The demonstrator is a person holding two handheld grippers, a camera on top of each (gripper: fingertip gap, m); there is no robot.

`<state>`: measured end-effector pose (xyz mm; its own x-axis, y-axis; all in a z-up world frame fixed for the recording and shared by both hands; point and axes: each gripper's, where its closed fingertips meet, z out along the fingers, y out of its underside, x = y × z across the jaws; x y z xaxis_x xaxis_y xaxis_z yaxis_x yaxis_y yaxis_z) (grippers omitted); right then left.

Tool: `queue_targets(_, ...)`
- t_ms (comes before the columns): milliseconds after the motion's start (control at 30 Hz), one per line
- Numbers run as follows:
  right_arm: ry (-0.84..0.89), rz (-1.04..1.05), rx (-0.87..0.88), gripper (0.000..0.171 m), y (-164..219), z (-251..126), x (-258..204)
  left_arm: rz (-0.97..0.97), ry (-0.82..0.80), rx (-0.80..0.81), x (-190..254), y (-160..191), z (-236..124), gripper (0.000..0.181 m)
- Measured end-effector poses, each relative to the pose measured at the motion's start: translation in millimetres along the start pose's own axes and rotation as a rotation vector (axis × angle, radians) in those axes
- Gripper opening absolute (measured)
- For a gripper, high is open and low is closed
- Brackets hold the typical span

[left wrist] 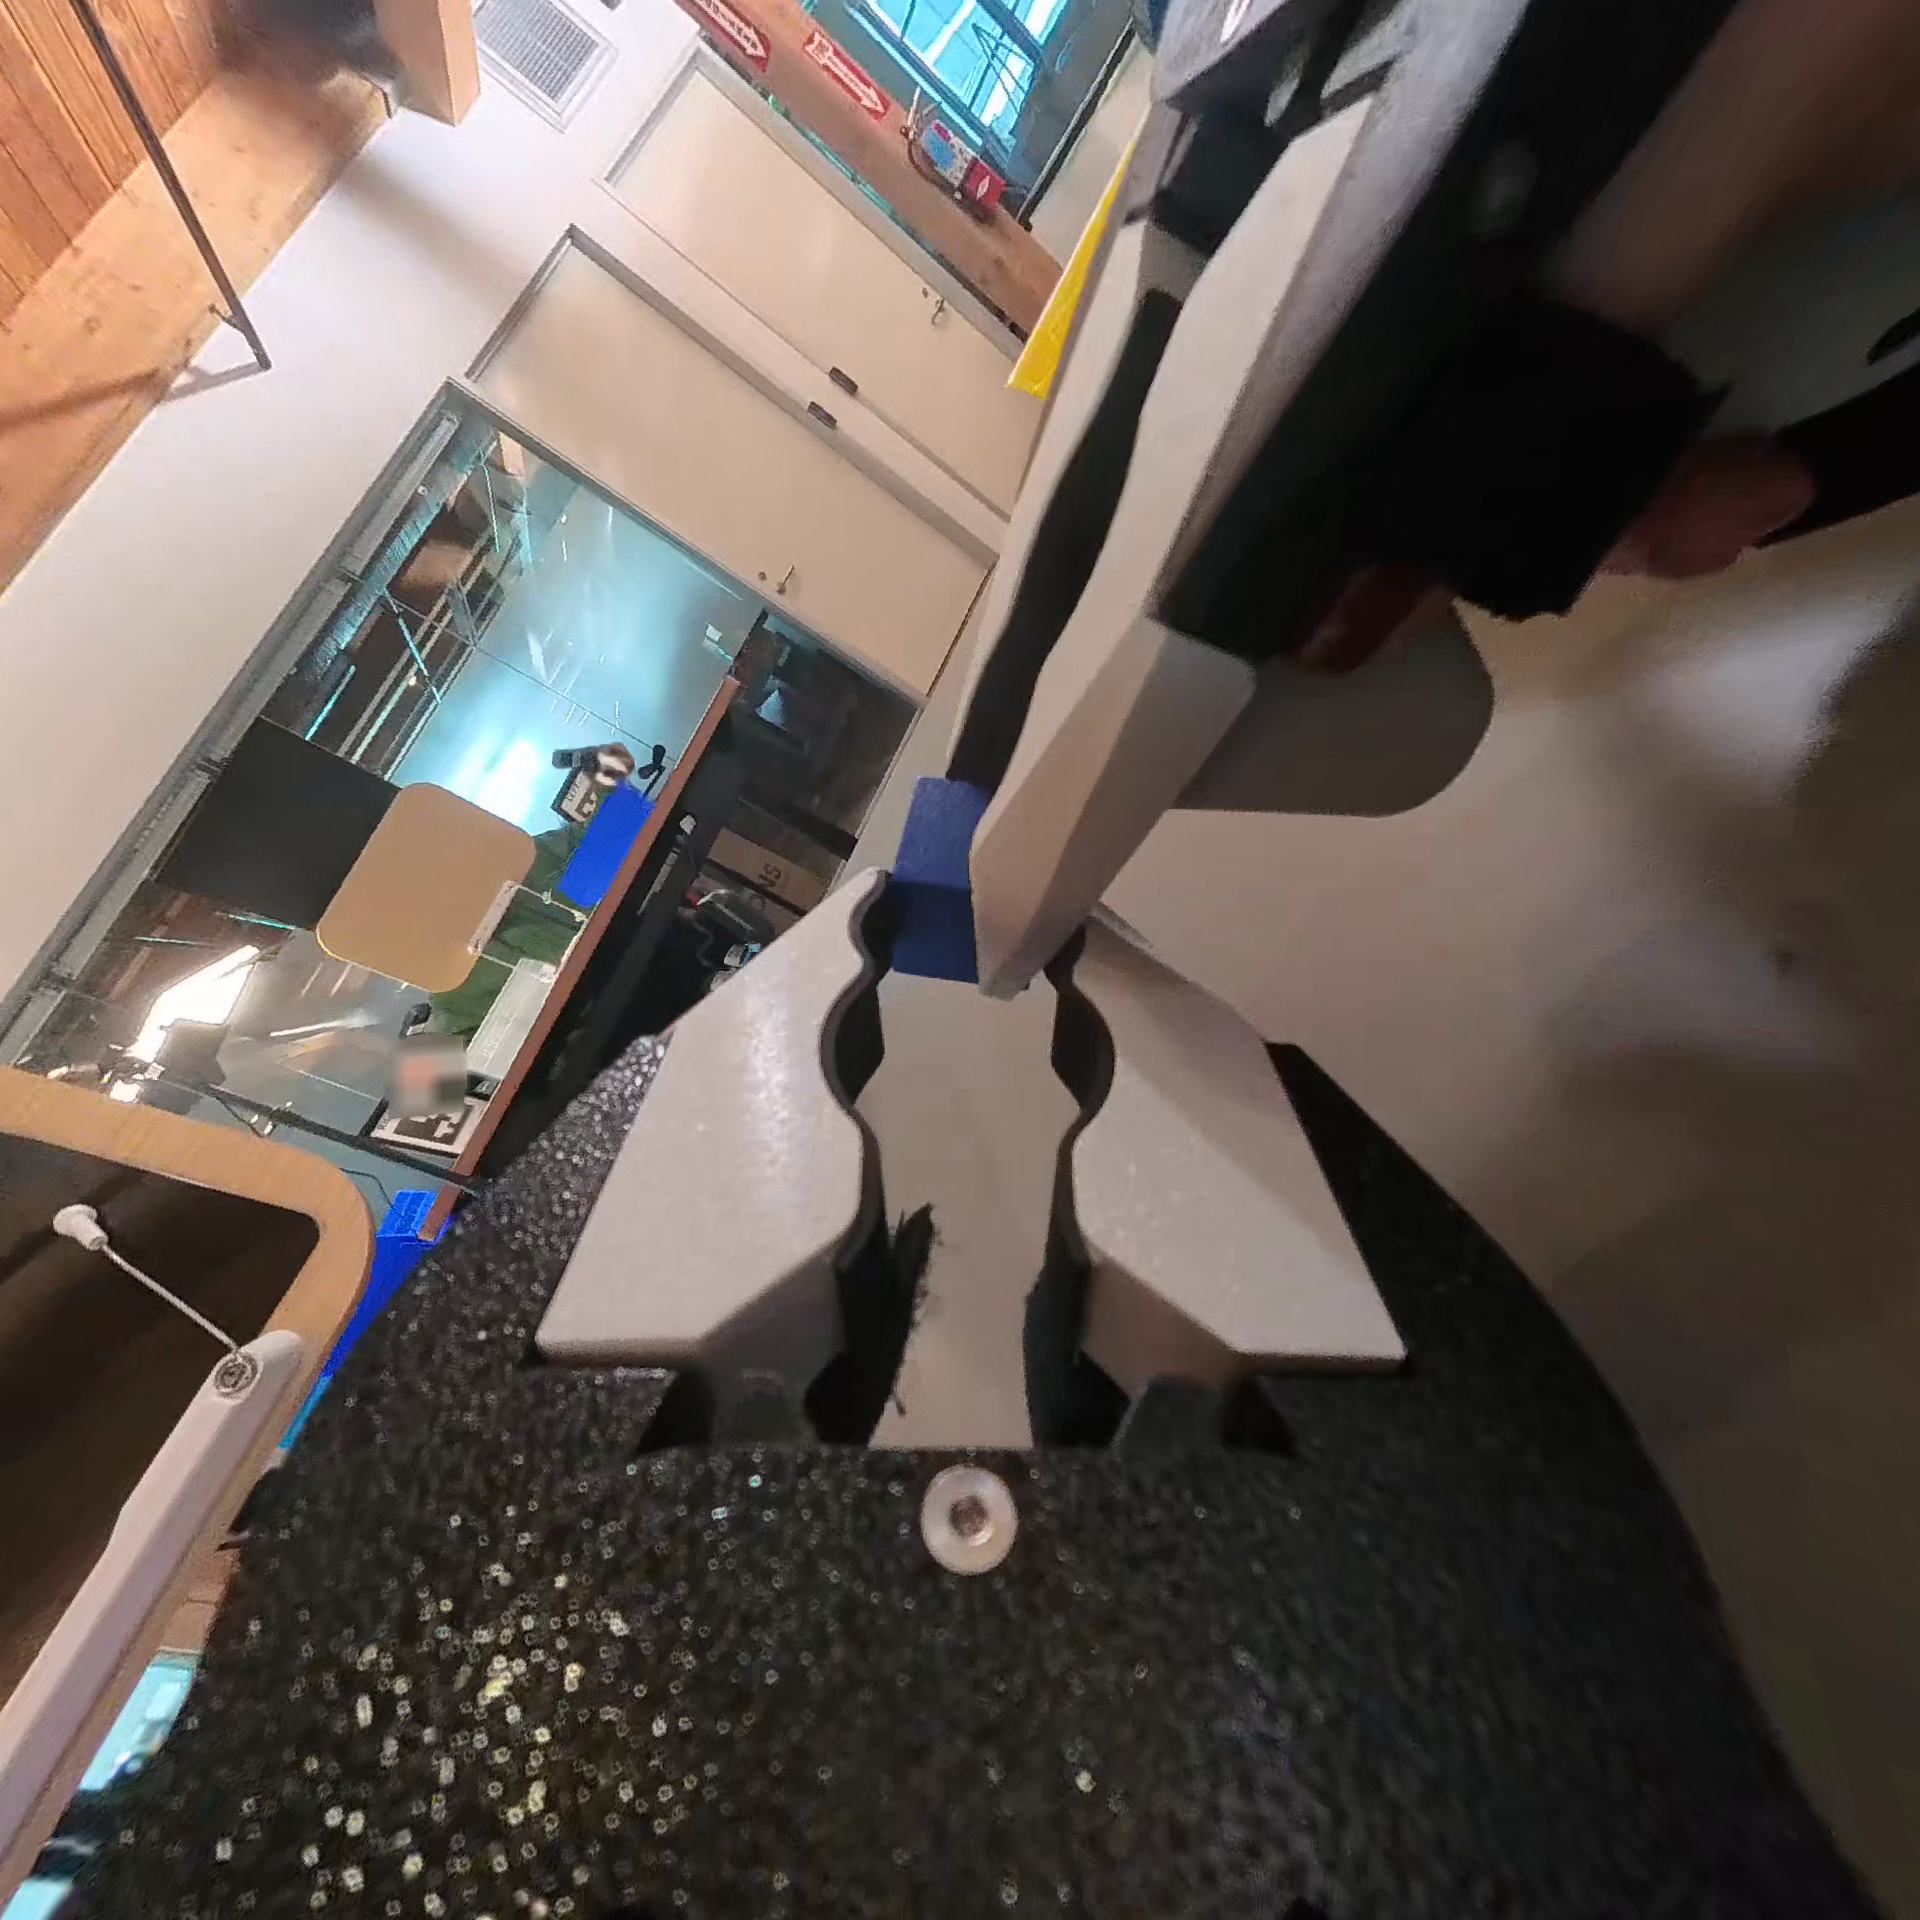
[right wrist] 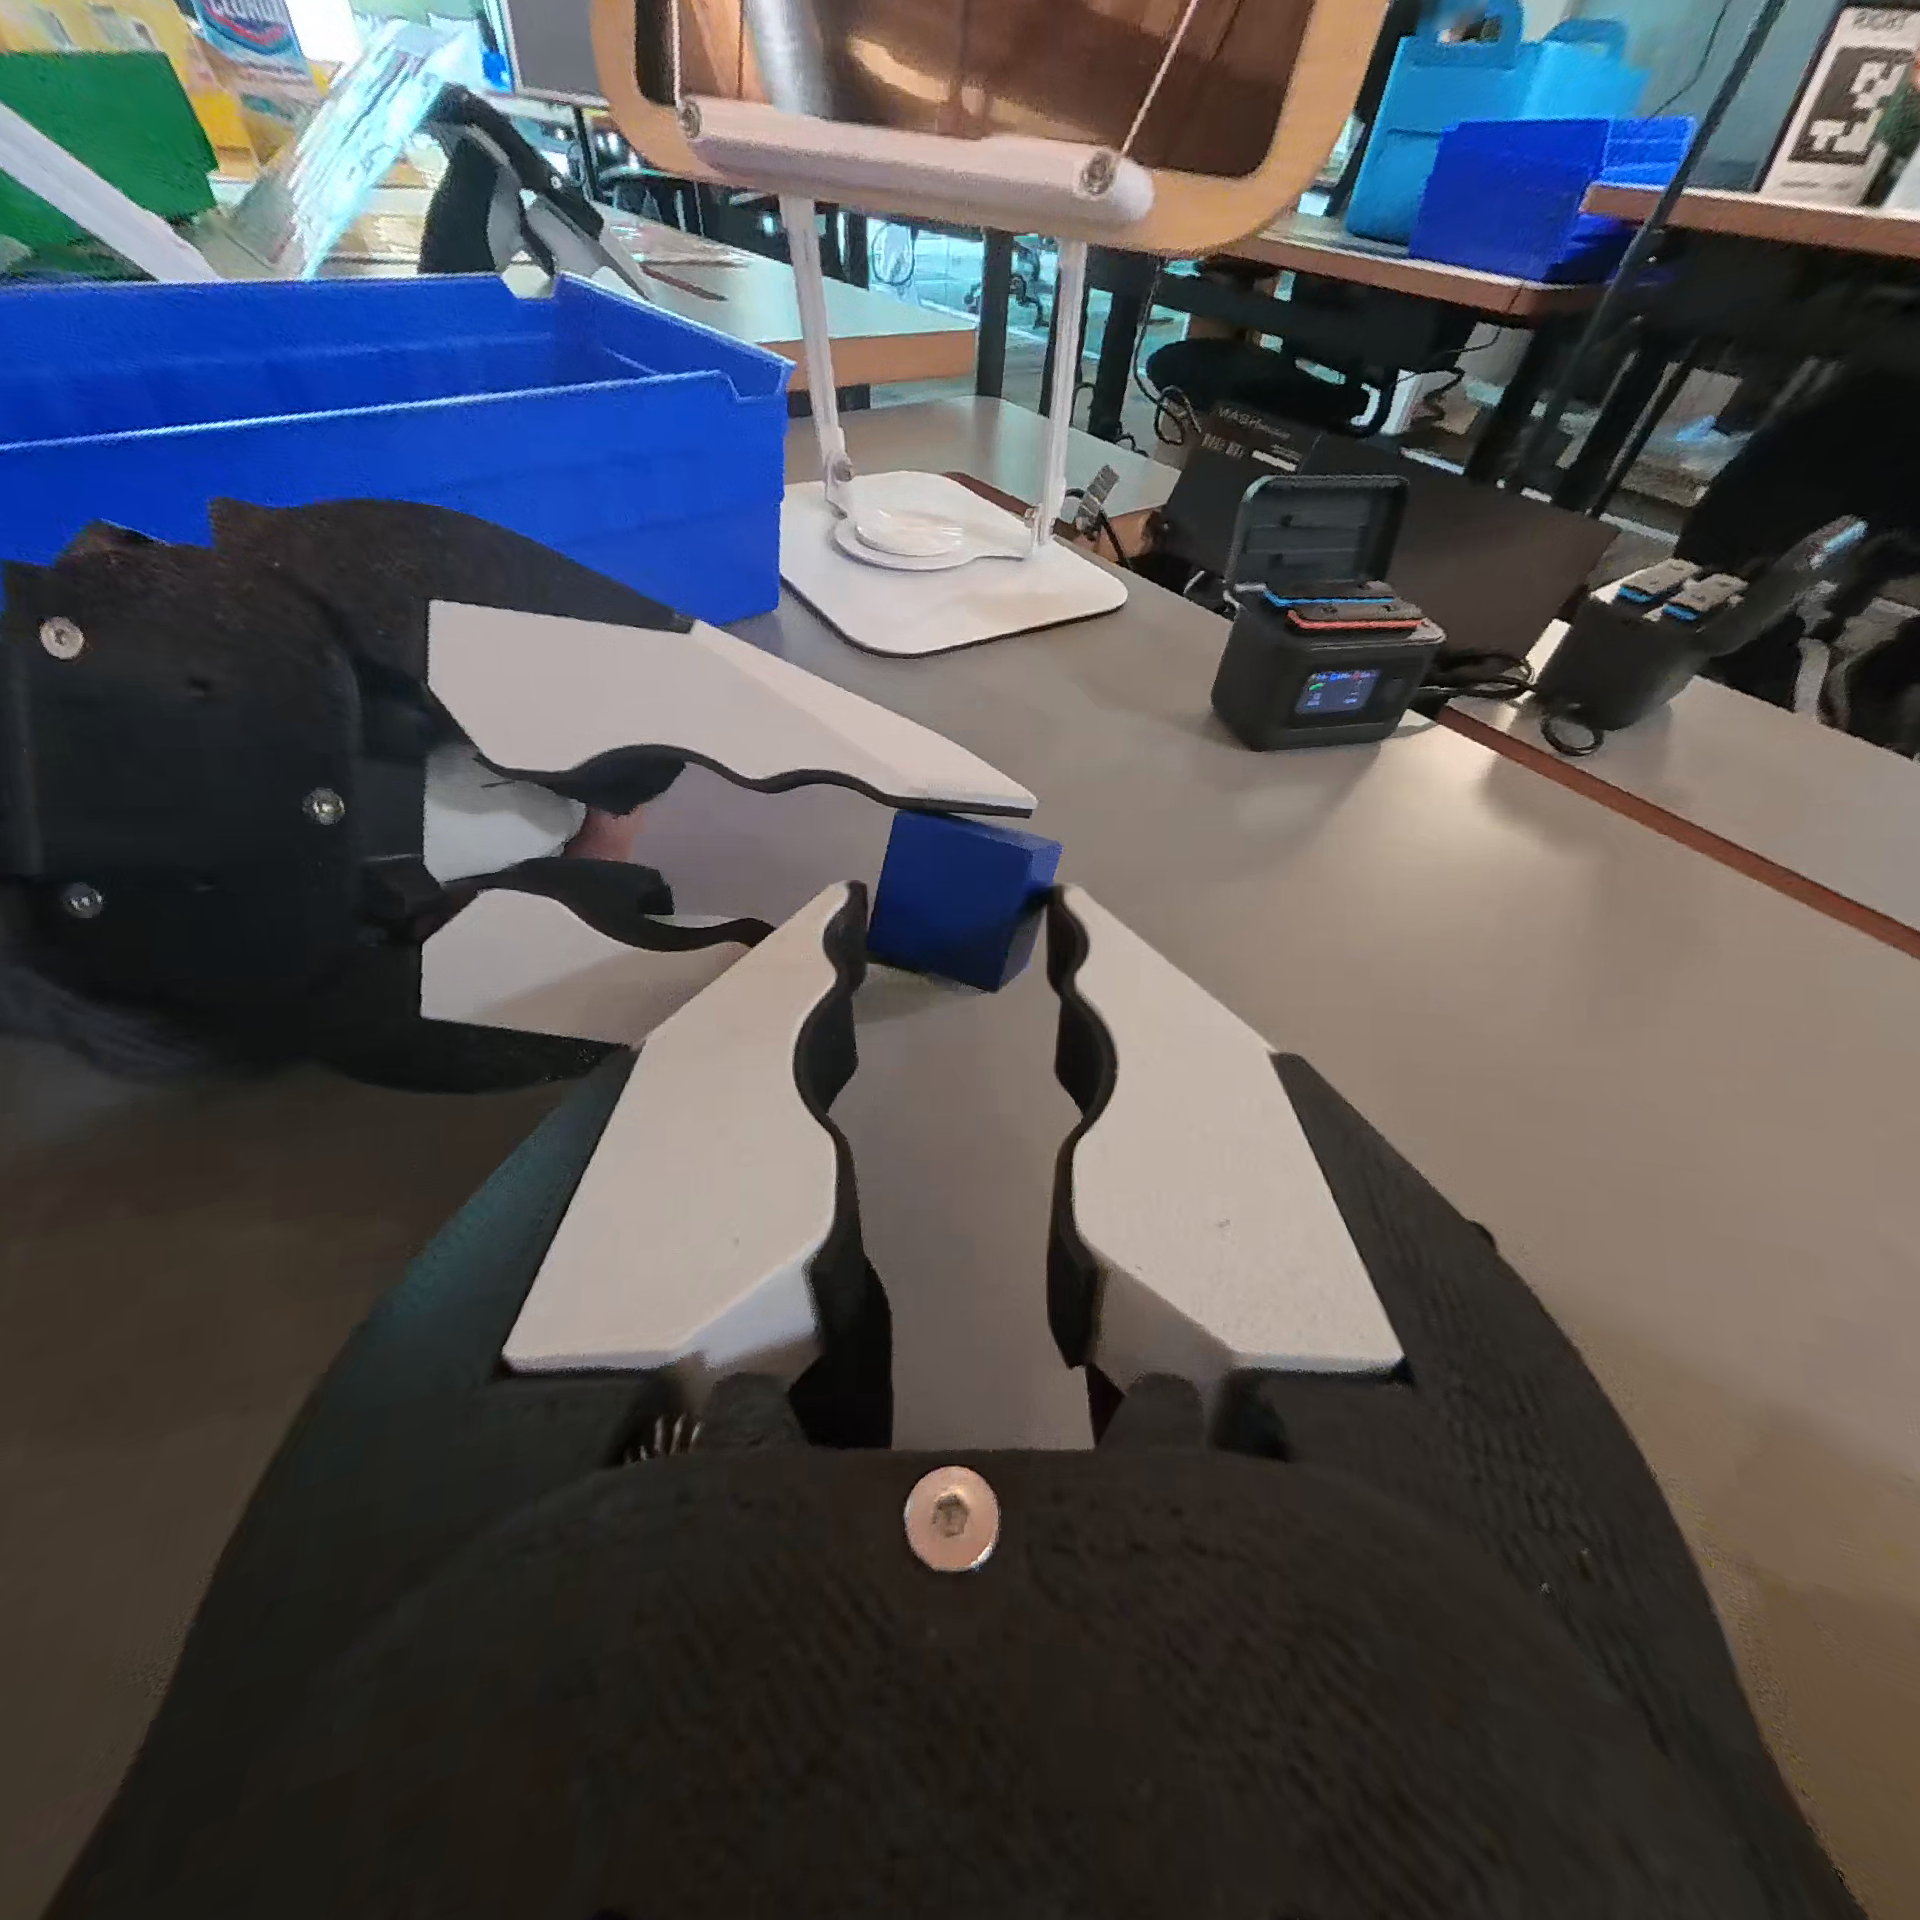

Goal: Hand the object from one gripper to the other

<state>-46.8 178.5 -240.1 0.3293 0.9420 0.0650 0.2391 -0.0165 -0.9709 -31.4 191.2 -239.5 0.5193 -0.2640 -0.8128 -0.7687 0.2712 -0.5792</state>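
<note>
A small blue cube is held in the air above the grey table, between the tips of both grippers. My right gripper has its fingertips against the cube's left and right sides. My left gripper comes in from the left, and its upper finger rests on the cube's top. Its lower finger is partly hidden. In the left wrist view my left gripper pinches the cube. The right gripper's finger crosses in front of the cube from the upper right.
A blue bin stands on the table behind the left gripper. A white stand base and a black charger case stand farther back. A gloved hand holds the right gripper. My two grippers' fingertips are within a few centimetres of each other. From either gripper's tips it is about 25 centimetres to the black charger case.
</note>
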Motion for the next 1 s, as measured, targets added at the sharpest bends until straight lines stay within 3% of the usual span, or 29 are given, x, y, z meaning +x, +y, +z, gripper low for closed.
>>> queue_targets(167,-0.168,0.138,0.011,0.031,-2,-4,-7,-0.074,0.05,0.168,1,-10,-9,0.026)
queue_targets(400,-0.762,0.762,0.091,0.027,-24,-32,-33,-0.203,0.14,0.41,2,-37,-29,0.036)
queue_targets(533,-0.867,0.844,0.082,0.028,-25,-37,-39,-0.206,0.143,0.443,1,-42,-33,0.028)
queue_targets(633,-0.716,0.783,0.1,0.026,-20,-27,-25,-0.284,0.141,0.287,-3,-26,-17,0.026)
queue_targets(800,-0.299,0.43,0.063,0.058,-5,-9,1,-0.326,0.081,0.042,-10,8,-1,0.026)
queue_targets(1000,-0.034,0.103,0.014,0.054,0,0,-2,-0.087,0.029,-0.064,-1,12,2,0.026)
